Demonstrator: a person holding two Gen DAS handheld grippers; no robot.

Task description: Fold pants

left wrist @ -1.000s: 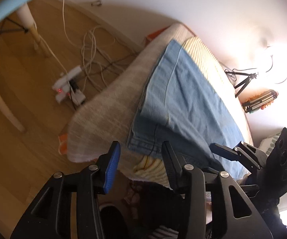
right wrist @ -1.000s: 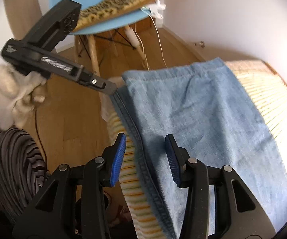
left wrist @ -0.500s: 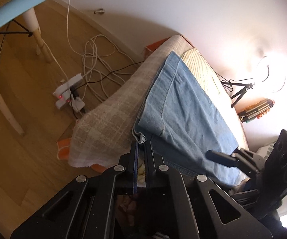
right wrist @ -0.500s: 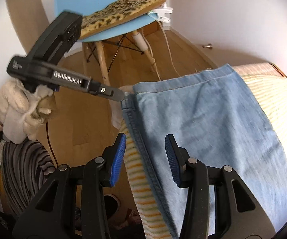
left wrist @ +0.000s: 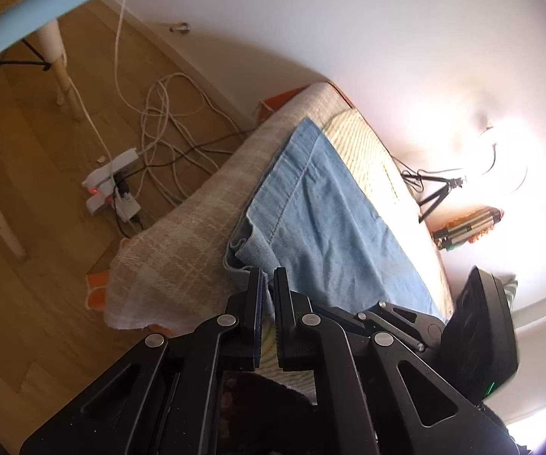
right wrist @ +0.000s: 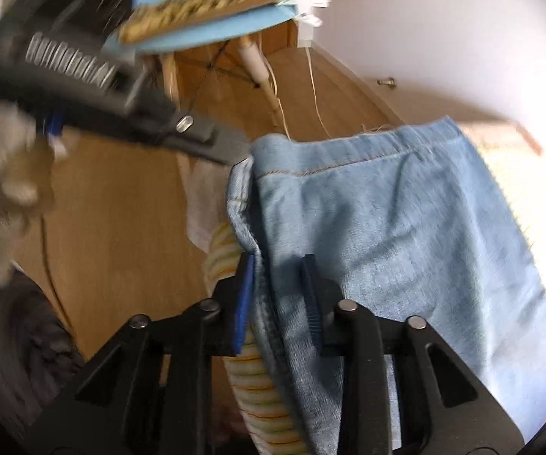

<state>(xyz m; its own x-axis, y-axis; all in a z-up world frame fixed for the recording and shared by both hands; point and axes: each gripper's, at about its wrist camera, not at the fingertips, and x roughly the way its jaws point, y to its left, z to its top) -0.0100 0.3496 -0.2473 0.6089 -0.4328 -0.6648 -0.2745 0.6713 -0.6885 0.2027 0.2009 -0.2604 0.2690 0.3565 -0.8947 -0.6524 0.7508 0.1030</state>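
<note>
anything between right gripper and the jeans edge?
Nothing visible. The right gripper has its blue-padded fingers open, straddling the seamed edge of the light blue denim pants. The left gripper is already shut on their corner.

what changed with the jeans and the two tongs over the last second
The left tongs went from open to shut on the near corner of the jeans and have lifted it, so the edge now curls up. The right tongs narrowed around the jeans' side edge, though a gap remains. The jeans otherwise stay spread on the striped mattress.
</note>
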